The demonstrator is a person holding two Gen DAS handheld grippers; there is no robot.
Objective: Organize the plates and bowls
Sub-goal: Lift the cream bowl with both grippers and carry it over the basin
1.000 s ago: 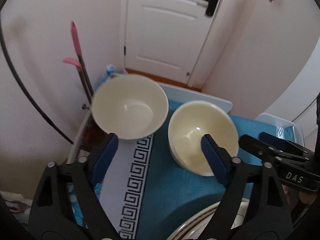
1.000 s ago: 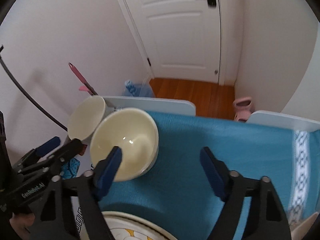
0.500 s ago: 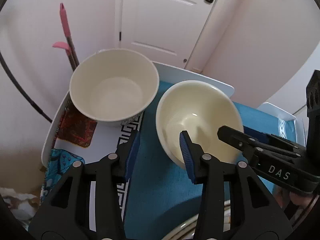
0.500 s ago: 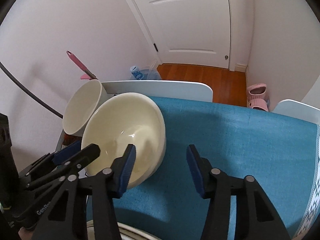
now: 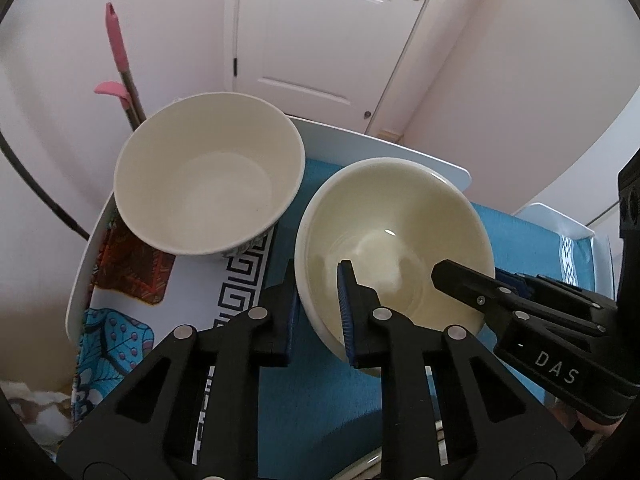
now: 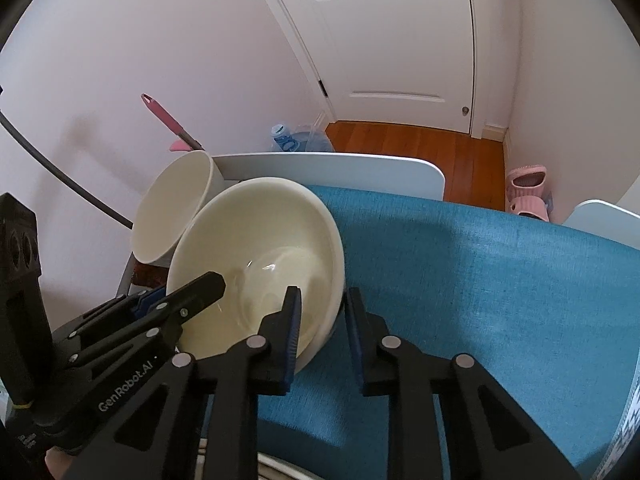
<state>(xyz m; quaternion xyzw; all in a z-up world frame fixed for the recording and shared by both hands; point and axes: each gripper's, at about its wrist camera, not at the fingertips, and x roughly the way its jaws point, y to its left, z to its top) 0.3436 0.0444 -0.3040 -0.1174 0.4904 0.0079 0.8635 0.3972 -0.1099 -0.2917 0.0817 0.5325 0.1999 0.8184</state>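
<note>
A glossy cream bowl [image 5: 394, 240] stands on the blue tablecloth; it also shows in the right wrist view [image 6: 260, 264]. My left gripper [image 5: 318, 304] is shut on its near left rim, one finger inside and one outside. My right gripper [image 6: 322, 324] is shut on its right rim in the same way. A taller matt white bowl [image 5: 208, 176] stands just left of it at the table's far left corner, and shows in the right wrist view [image 6: 172, 208] behind the cream bowl. A plate's rim [image 5: 360, 464] peeks in at the bottom.
The white table edge [image 5: 384, 148] runs close behind both bowls. A patterned cloth [image 5: 128, 272] lies at the left. A pink-handled mop [image 5: 120, 60] leans on the wall. Beyond the table are a door, a water bottle [image 6: 288, 140] and pink slippers [image 6: 524, 188] on the wood floor.
Both grippers moved forward and down onto the cream bowl and closed from wide open to pinching its rim, left on the left side, right on the right side.
</note>
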